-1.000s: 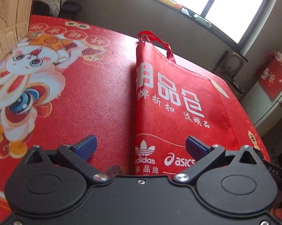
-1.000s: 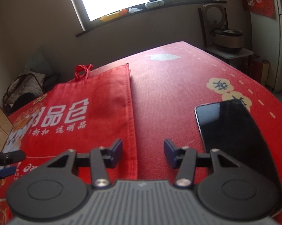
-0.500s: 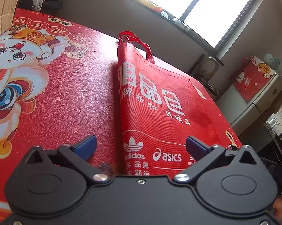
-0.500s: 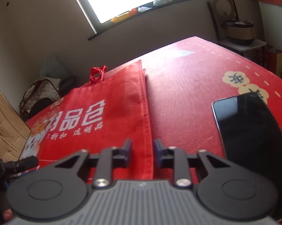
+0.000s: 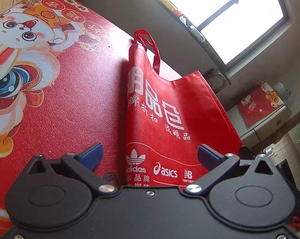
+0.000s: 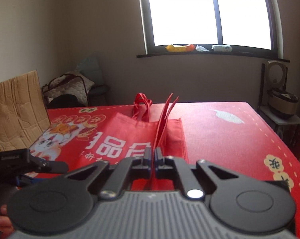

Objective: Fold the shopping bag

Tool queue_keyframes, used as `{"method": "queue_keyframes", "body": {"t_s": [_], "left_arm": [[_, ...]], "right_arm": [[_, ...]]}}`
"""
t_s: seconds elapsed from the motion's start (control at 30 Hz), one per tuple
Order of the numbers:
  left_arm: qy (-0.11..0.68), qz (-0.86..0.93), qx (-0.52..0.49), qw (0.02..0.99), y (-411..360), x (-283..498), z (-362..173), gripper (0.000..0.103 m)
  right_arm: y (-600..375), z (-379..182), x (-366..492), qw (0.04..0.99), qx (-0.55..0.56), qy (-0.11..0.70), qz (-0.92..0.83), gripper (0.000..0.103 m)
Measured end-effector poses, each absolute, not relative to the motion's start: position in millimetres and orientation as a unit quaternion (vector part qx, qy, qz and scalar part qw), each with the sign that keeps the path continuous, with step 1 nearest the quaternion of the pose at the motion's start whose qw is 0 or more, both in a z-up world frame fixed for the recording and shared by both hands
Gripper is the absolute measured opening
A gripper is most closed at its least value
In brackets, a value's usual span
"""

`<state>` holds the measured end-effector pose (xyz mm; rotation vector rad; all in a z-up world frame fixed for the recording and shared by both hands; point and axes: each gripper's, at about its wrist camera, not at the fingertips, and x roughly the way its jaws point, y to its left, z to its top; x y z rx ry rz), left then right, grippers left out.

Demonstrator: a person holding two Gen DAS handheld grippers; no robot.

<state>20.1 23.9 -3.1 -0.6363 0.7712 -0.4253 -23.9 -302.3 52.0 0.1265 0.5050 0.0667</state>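
The bag (image 5: 169, 119) fills the centre of the left view, one long side flat on the table (image 5: 74, 103) and the other raised, its handles (image 5: 148, 45) at upper centre. In the right view the bag (image 6: 118, 139) sits mid-frame.

By its look it is thin non-woven cloth: light, soft enough to sag between held points, yet stiff enough to keep a crease. It seems grippy rather than slick, so an edge or corner is the sound place to pinch.

The right gripper (image 6: 152, 155) is clamped on that raised edge, which stands as thin sheets above its tips. The left gripper (image 5: 150, 155) stands wide, holding nothing, its tips straddling the bag's near end.

Only the left view shows the printed face and the lifted side's slope. Only the right view shows the pinch itself and, at lower left, the left gripper's body.
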Motion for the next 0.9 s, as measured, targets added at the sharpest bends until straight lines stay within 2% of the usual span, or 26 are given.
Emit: {"method": "queue_keyframes", "body": {"t_s": [0.1,0.27,0.43,0.57,0.6,0.67,0.8,0.9], "left_arm": [[0.364,-0.191,-0.299,0.861,26,21,-2,0.102],[0.361,-0.192,-0.296,0.863,25,22,-3,0.102],[0.362,-0.199,-0.279,0.867,17,19,-2,0.102],[0.363,-0.2,-0.287,0.864,20,25,-3,0.102],[0.364,-0.201,-0.293,0.861,22,26,-4,0.102],[0.369,-0.202,-0.309,0.853,27,28,-5,0.102],[0.374,-0.205,-0.323,0.845,32,33,-6,0.102],[0.373,-0.205,-0.31,0.85,28,34,-6,0.102]], "right_arm": [[-294,57,-11,0.963,0.037,0.264,0.036,0.004],[-301,18,5,0.947,0.047,0.318,0.013,0.005],[-286,1,6,0.948,0.046,0.314,0.009,0.005],[-276,-1,9,0.949,0.021,0.315,-0.004,0.018],[-276,2,8,0.95,0.018,0.311,-0.002,0.026],[-280,15,1,0.956,0.023,0.292,0.005,0.031],[-292,53,-27,0.966,0.049,0.253,0.019,0.033],[-287,55,-42,0.959,0.047,0.278,0.037,0.033]]}}
